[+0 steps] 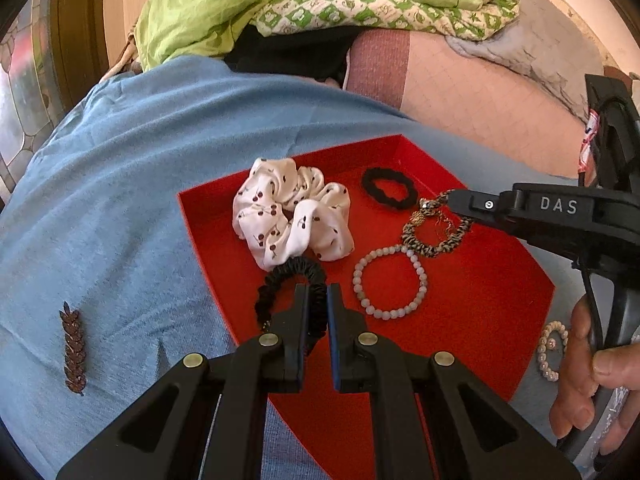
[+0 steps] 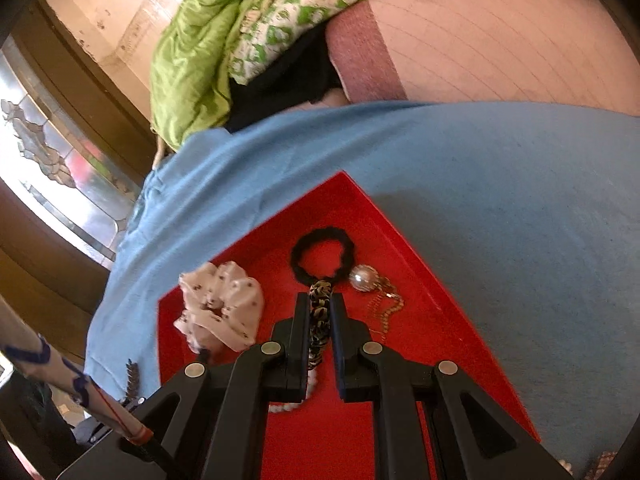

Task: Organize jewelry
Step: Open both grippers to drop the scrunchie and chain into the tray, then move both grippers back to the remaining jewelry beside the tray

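A red tray [image 1: 480, 300] lies on a blue cloth [image 1: 120, 200]. In it are a white cherry-print scrunchie [image 1: 288, 212], a small black hair tie [image 1: 389, 188], a pale bead bracelet [image 1: 390, 280] and a leopard-print bracelet [image 1: 436, 232]. My left gripper [image 1: 318, 292] is shut on a black ruffled scrunchie [image 1: 288, 280] at the tray's near side. My right gripper [image 2: 320, 300] is shut on the leopard-print bracelet [image 2: 320, 316]; it also shows in the left wrist view [image 1: 456, 204]. A pearl pendant on a gold chain [image 2: 364, 278] lies to its right.
A brown leaf-shaped hair clip [image 1: 74, 348] lies on the cloth left of the tray. A pearl bracelet [image 1: 552, 350] lies right of the tray by the hand. Green bedding [image 1: 320, 0] is piled at the back. A stained-glass door [image 2: 52, 160] stands left.
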A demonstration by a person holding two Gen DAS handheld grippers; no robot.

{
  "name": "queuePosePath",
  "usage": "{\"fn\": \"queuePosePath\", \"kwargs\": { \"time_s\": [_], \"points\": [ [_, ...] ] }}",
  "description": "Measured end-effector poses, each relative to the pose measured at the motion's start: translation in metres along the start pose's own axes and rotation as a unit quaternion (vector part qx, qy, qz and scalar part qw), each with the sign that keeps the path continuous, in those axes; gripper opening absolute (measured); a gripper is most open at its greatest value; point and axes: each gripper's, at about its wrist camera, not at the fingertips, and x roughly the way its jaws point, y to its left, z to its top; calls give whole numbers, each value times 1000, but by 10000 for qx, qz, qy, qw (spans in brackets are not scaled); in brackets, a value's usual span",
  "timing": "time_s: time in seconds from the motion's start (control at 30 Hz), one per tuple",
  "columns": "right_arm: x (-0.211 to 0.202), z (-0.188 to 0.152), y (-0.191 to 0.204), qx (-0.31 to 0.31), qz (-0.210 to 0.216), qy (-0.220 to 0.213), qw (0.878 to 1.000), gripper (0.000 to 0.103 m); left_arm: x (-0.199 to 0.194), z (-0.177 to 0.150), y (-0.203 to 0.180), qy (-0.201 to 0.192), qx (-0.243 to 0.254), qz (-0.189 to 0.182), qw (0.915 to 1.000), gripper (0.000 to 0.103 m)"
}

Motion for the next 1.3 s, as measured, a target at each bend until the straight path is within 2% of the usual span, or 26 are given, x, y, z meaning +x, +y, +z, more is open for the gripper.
{"fn": "queuePosePath", "kwargs": {
  "time_s": [0.23,0.57,0.6,0.63,0.67,0.73,0.87,1.0,1.3],
  "points": [
    [6,-7,-9,-46,-346,148,9993,11,4,-2,2,73,-21,49,10000,9],
    [3,-11,-18,38,-404,153,9991,12,2,-1,0,71,-51,44,10000,11],
    [3,-12,-18,41,-406,151,9991,14,2,-1,0,62,-44,44,10000,13],
    [2,-12,-18,47,-409,150,9990,21,1,-1,-1,51,-43,50,10000,15],
    [1,-12,-18,50,-415,139,9990,32,0,-1,-1,39,-43,59,10000,17],
    [-2,-13,-17,31,-419,88,9991,40,-1,0,-1,9,-48,68,10000,21],
    [-10,-14,-14,8,-412,17,9991,40,-5,1,-2,-61,-54,56,10000,21],
    [-25,-16,-10,-49,-349,-105,9993,40,-11,3,-4,-172,-65,90,9998,30],
    [-68,-34,-7,-67,-234,-339,9991,40,-16,4,-9,-262,-37,127,9996,35]
  ]
}}
